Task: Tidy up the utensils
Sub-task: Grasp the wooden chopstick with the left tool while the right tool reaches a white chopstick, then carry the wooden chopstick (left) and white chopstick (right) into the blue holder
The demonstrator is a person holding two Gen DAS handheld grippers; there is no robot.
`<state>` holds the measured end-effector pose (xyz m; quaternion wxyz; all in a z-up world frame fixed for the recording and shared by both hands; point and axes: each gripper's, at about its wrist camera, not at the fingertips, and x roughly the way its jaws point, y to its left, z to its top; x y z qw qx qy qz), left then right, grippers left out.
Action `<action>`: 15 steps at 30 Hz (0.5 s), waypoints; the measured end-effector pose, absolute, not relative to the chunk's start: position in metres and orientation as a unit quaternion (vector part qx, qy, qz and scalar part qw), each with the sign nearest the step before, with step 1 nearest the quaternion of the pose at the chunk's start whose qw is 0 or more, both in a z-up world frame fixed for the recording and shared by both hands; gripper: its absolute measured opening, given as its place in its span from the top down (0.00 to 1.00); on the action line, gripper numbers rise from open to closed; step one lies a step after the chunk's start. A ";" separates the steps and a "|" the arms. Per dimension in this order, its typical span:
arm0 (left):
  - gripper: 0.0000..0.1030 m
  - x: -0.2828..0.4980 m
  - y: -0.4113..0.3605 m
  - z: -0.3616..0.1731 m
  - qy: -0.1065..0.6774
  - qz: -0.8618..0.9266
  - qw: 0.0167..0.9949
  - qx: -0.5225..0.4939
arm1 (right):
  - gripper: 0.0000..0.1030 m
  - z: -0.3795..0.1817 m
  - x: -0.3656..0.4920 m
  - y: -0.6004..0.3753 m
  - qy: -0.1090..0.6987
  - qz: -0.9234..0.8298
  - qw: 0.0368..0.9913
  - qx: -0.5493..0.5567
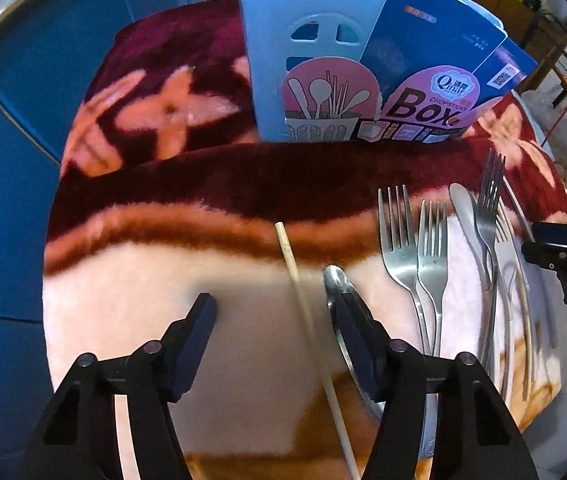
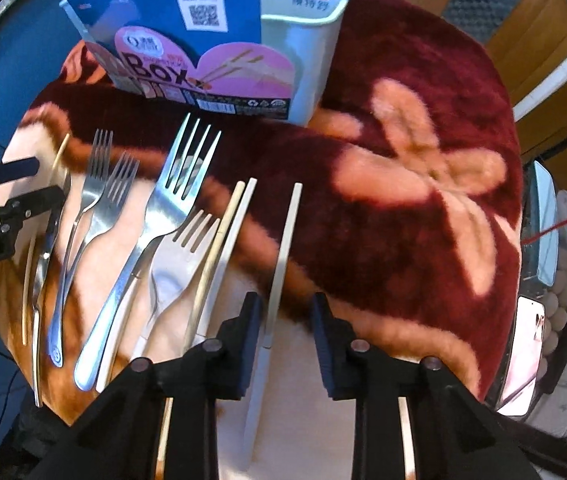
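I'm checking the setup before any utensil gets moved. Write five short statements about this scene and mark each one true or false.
1. The light blue plastic utensil holder stands upright on the dark red floral plush blanket. True.
2. The left gripper is clamped on a metal fork. False: its jaws are open, with the thin wooden chopstick lying between them.
3. The right gripper is open, with a pale white chopstick between its fingers. True.
4. The silver metal forks already stand inside the holder. False: they lie flat on the blanket.
5. The holder's printed cardboard label reads "Box". True.
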<state>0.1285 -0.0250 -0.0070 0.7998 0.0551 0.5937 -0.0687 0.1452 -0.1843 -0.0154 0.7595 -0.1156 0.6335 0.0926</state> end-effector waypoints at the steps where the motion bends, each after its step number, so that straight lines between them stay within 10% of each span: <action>1: 0.43 0.128 -0.026 -0.007 0.597 -0.070 0.797 0.052 | 0.72 -0.016 0.147 -0.183 0.638 0.094 0.755 -0.119; 15: 0.94 0.138 0.007 -0.005 0.589 -0.114 0.799 -0.034 | 0.88 -0.016 0.164 -0.183 0.631 0.092 0.764 -0.100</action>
